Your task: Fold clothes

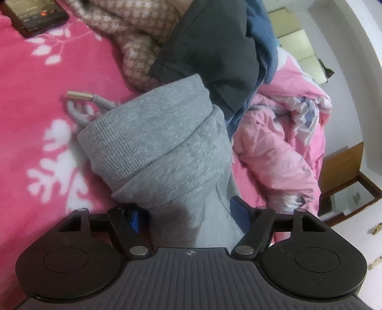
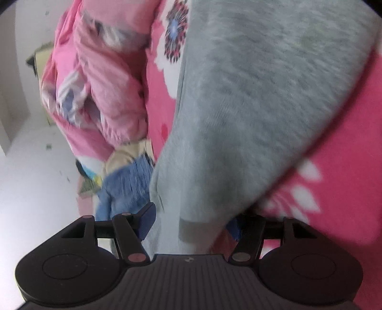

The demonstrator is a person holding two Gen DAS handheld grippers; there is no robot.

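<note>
1. Left wrist view: the left tongs [image 1: 189, 214] point slightly downward over the bed [image 1: 35, 124] with its pink flowered blanket. Grey fabric of the grey hoodie [image 1: 162, 147] fills the gap between the blue pads. The jaws stand fairly wide, and I cannot tell whether the pads actually press the cloth or it merely lies between them. The hoodie is bunched in thick rolls just ahead of the tongs, its drawstring [image 1: 81, 105] with a metal tip trailing onto the blanket. Beyond lie a checked garment [image 1: 133, 43], a dark garment [image 1: 210, 47] and a crumpled pink quilt [image 1: 281, 147] toward the bed's far edge. A phone [image 1: 35, 16] sits near the bed's corner.

2. Right wrist view: the right tongs [image 2: 191, 221] are tilted, also dipping slightly downward, with another part of the hoodie [image 2: 250, 95] draped between their pads. The picture is blurred, so the grip is unclear here too. The quilt [image 2: 100, 90] lies at the bed's edge beside the hoodie.

3. Step in hand, as I judge it: laying the hoodie out on the bed. Next it needs spreading flat, both ends pulled apart, before any fold.
</note>
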